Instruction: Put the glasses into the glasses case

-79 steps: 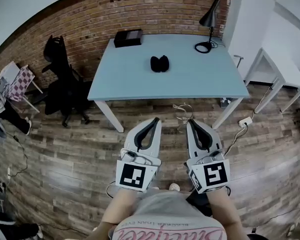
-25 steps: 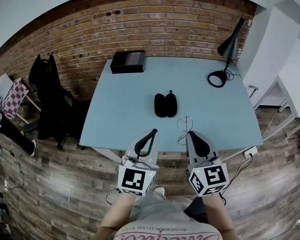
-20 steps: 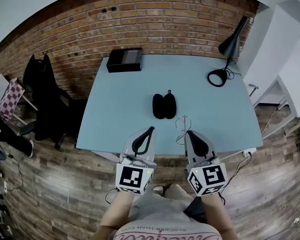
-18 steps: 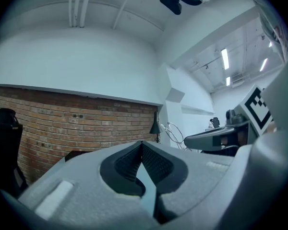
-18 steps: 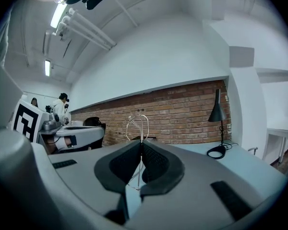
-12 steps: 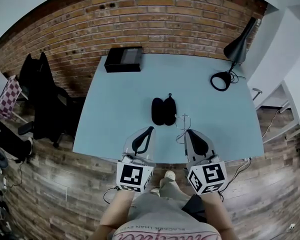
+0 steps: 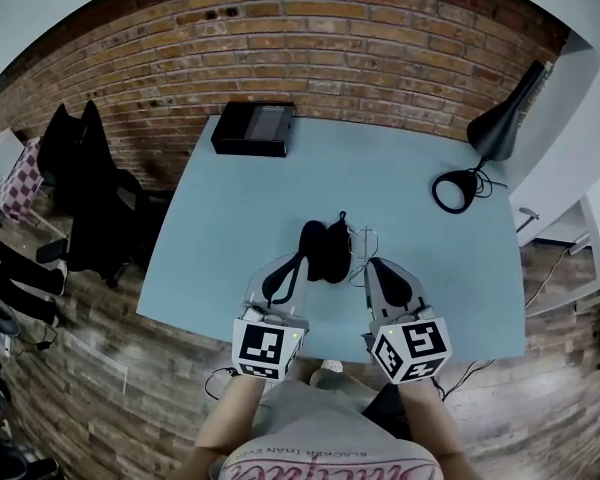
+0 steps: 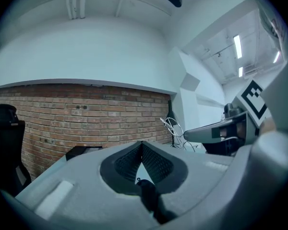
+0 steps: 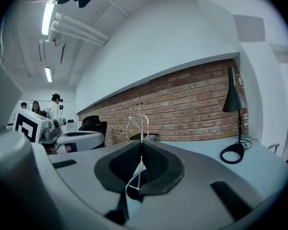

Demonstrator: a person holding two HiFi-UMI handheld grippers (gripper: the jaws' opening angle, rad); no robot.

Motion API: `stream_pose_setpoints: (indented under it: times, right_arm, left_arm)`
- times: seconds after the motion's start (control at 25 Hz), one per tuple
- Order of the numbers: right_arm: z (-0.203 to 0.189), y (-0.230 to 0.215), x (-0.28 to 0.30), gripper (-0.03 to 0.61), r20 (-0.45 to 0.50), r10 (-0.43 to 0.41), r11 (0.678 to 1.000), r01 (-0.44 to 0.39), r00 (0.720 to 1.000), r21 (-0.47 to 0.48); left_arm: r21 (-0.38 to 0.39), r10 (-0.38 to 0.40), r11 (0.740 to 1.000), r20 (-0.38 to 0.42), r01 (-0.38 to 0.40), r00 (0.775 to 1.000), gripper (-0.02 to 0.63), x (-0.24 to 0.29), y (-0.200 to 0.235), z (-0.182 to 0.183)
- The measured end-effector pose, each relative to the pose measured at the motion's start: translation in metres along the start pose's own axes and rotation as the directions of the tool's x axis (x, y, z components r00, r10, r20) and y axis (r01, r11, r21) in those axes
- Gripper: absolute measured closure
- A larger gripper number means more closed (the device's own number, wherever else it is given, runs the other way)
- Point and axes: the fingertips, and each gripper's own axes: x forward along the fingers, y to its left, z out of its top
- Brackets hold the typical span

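1 pair of thin, wire-framed glasses (image 9: pixel 141 133), held upright.

left gripper (image 7: pixel 302 259): pale grey shell, black lining
right gripper (image 7: pixel 372 264): same deal
marker cubes (image 7: pixel 262 349): black-and-white squares
shirt (image 7: pixel 320 438): grey, pink lettering

Seeing matte pale blue on the table (image 7: pixel 230 238) top, solid black on the glasses case (image 7: pixel 325 250), the box (image 7: pixel 252 128), the desk lamp (image 7: pixel 500 133) and the office chair (image 7: pixel 85 188), thin silver wire on the glasses (image 9: pixel 141 139). Reading light grey on the left gripper (image 7: pixel 302 258) and right gripper (image 7: pixel 372 261) shells, black cross-hatched pads (image 8: pixel 156 164) inside, black-and-white square markers on their cubes (image 7: pixel 261 350). Elsewhere red-brown brick wall (image 7: pixel 360 38) with pale mortar lines, mid-brown wood-plank floor (image 7: pixel 70 368) with streaky grain, grey shirt (image 7: pixel 320 418) with pink lettering.
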Motion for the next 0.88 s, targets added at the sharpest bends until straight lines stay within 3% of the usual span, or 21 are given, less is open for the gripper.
stream_pose_setpoints:
  times: [0.44,0.88]
  right_arm:
    - [-0.016,-0.023,0.049,0.563,-0.065,0.026,0.998,-0.022,0.998,0.051]
    - [-0.083,-0.034,0.102,0.563,-0.240,-0.023,0.986,0.061,0.970,0.153]
  left_arm:
    - [0.009,-0.012,1.000,-0.047,0.013,0.999,0.609,0.050,0.013,-0.015]
    - [-0.019,-0.105,0.994,-0.150,0.104,0.983,0.609,0.087,0.038,-0.061]
